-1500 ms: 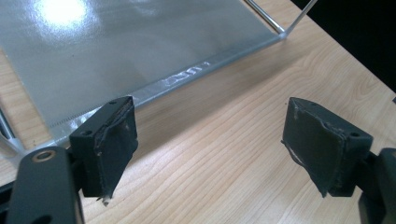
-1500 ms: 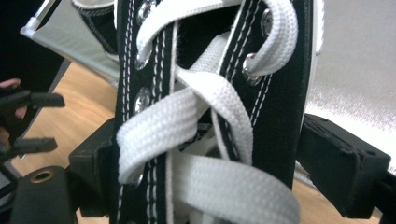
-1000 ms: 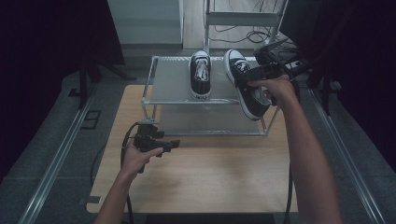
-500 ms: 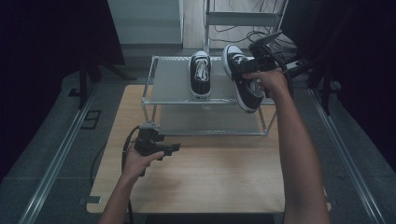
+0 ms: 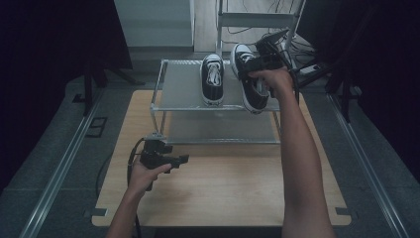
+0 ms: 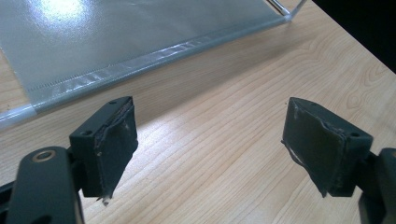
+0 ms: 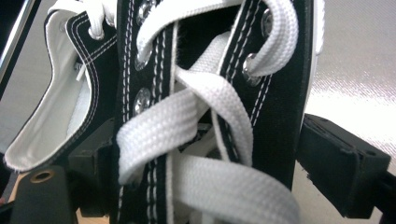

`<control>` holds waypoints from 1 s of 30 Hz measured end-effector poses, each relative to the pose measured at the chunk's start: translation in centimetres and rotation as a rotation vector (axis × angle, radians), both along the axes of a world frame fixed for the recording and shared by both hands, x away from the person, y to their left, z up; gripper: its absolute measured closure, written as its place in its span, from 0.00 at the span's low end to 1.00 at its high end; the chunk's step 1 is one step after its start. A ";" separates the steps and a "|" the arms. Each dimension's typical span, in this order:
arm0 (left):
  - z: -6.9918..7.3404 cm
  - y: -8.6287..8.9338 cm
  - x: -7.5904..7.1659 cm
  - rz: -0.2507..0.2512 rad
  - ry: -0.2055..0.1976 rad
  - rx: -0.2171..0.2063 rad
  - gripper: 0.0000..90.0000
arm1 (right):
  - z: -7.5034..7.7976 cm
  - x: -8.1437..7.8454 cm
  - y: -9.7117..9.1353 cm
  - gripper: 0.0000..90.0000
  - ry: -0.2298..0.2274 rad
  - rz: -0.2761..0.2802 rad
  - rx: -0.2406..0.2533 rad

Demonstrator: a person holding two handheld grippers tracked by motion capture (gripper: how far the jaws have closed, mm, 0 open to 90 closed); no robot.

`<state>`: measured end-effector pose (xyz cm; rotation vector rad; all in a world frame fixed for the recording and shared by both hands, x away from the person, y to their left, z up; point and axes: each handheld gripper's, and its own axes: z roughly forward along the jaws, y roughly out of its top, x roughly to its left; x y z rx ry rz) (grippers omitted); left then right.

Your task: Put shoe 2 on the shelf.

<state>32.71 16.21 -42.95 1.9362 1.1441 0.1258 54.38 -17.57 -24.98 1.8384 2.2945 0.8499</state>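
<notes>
A black sneaker with white laces (image 5: 251, 89) hangs tilted over the right end of the rack's top shelf (image 5: 181, 87). My right gripper (image 5: 253, 72) is shut on it. In the right gripper view the black jaws clamp the laced upper (image 7: 205, 116), one on each side, around my right gripper's midpoint (image 7: 210, 172). Its twin sneaker (image 5: 213, 79) stands on the shelf just to the left. My left gripper (image 5: 181, 159) rests low over the wooden table (image 5: 223, 193) in front of the rack. In the left gripper view, my left gripper (image 6: 210, 154) is open, with bare wood between its pads.
The metal-framed rack has a lower shelf (image 5: 218, 131) with a grey liner, whose front edge (image 6: 140, 60) lies just ahead of the left gripper. Dark curtains flank the table. A white stand and cables (image 5: 297, 44) sit behind the rack.
The right hand has carried the sneaker left and farther back over the top shelf, closer to the other sneaker. The left gripper has stayed in place.
</notes>
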 end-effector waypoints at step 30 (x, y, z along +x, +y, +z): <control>-1.0 0.3 -0.4 0.000 0.015 -0.004 0.21 | -2.0 3.9 2.3 0.16 0.052 -0.087 0.045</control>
